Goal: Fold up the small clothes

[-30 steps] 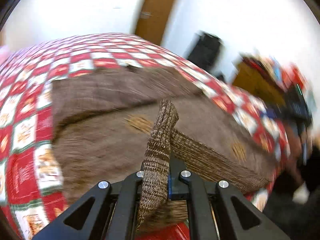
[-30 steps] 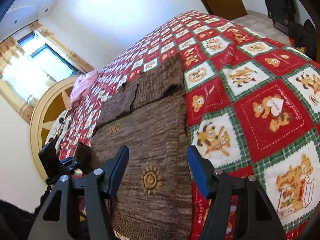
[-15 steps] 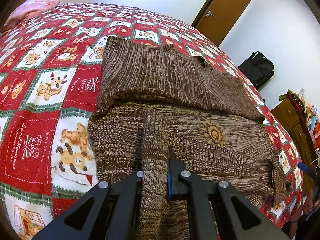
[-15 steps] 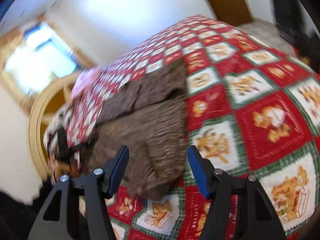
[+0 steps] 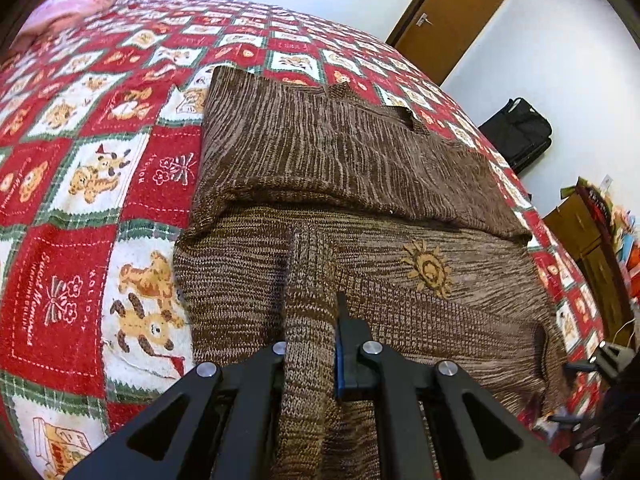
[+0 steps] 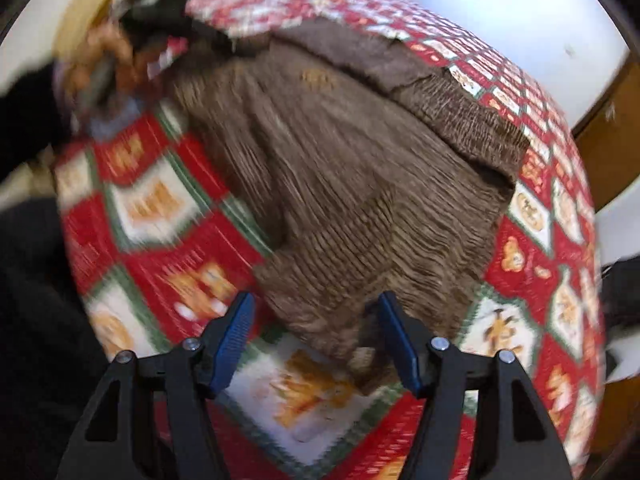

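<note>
Much of the right wrist view is smeared by motion blur: the upper left of that frame holds only a muddle of dark cloth, pale curved wood and what may be a hand, too soft to name. The near hem of the sweater (image 6: 352,184) runs down between the right gripper (image 6: 316,340) fingers and its lowest corner is hard to make out.

In the left wrist view the strip of knit held by the left gripper (image 5: 310,344) drops out of sight below the fingers at the bottom edge, and the sweater's right end is cut off by dark shapes at the lower right.

The sweater (image 5: 344,184) is brown, partly folded, lying in the middle of the frame on a bed cover (image 5: 76,208) of red, white and green squares with teddy bears. A sun motif (image 5: 427,267) sits right of centre. A pink bundle (image 5: 72,4) lies at the upper left, a wooden door (image 5: 448,16) stands at the upper right, a black bag (image 5: 518,132) rests by the white wall at the right edge, and a wooden cabinet (image 5: 580,232) shows below it.

The left gripper points forward and down over the sweater, its fingers clamped on a raised ribbed strip of it. The right gripper hangs above the sweater's near corner with its blue-padded fingers (image 6: 234,336) spread wide, holding nothing.
</note>
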